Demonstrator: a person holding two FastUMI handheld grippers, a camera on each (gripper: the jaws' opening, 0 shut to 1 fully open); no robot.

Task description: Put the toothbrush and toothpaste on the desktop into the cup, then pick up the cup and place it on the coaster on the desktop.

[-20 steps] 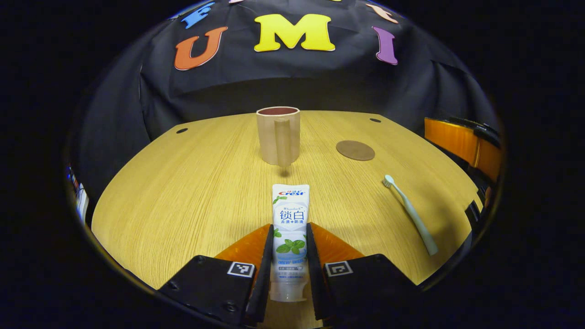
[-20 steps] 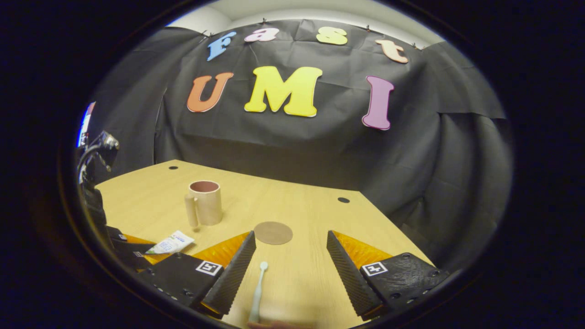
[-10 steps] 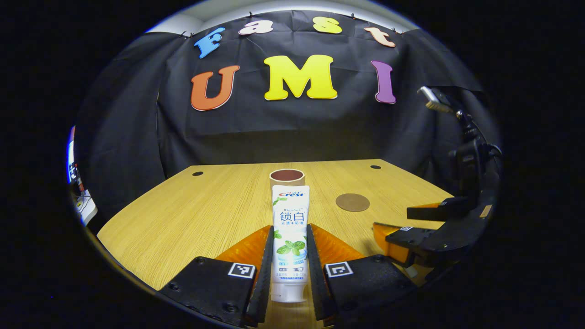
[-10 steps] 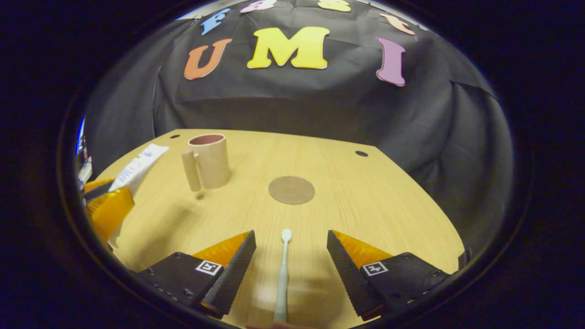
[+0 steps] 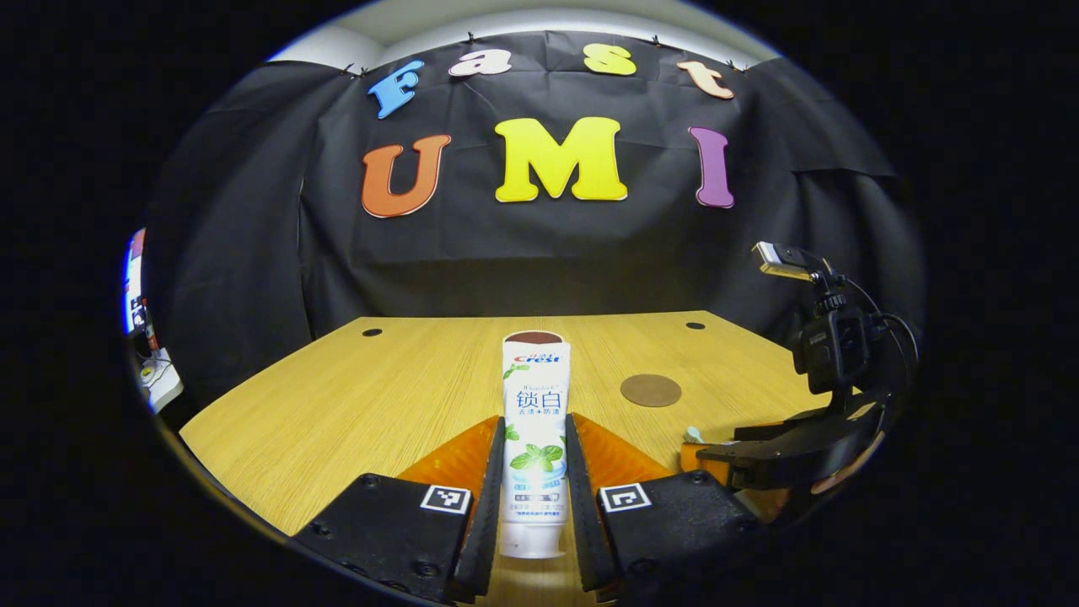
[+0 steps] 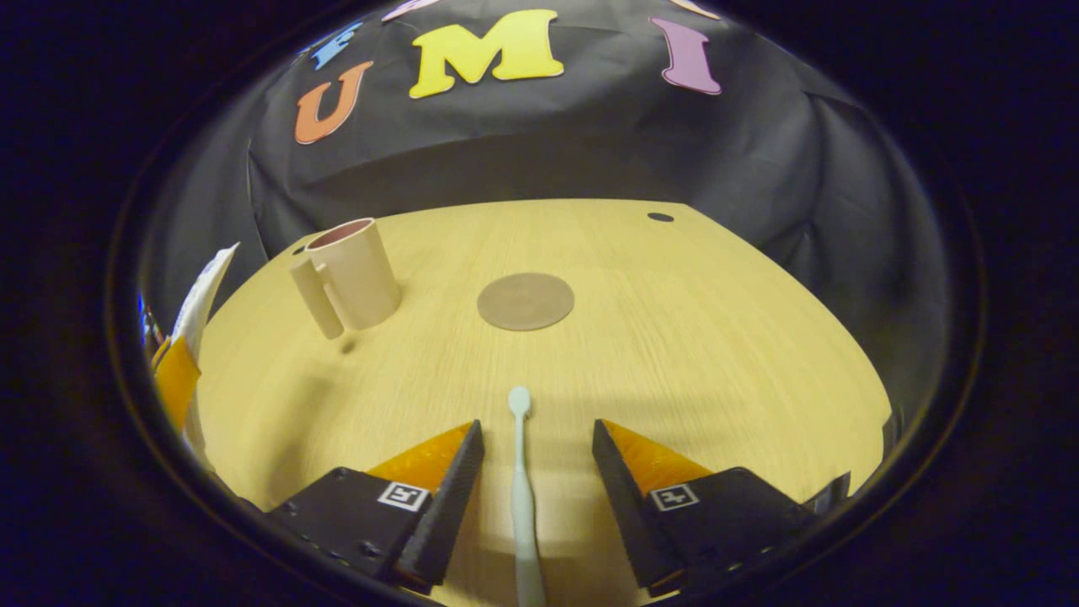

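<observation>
Left gripper (image 5: 535,472) clamps the toothpaste (image 5: 534,438) upright above the desktop (image 5: 379,396); right gripper (image 6: 533,472) straddles the toothbrush (image 6: 523,497) with its fingers spread.

In the left gripper view both fingers press the tube's sides, cap end down at 6 o'clock, its top covering all but the rim of the cup (image 5: 534,337) at 12 o'clock. The coaster (image 5: 651,390) lies bare at 2 o'clock, and the other gripper sits low at 3 o'clock. In the right gripper view the toothbrush lies flat on the wood between the wide-apart fingers, touching neither, head toward 12 o'clock. Past it the coaster (image 6: 526,301) sits at 12 o'clock, and the cup (image 6: 347,276) stands upright at 10 o'clock, handle toward the camera, well apart from the coaster. The held tube shows at the 9 o'clock edge.
</observation>
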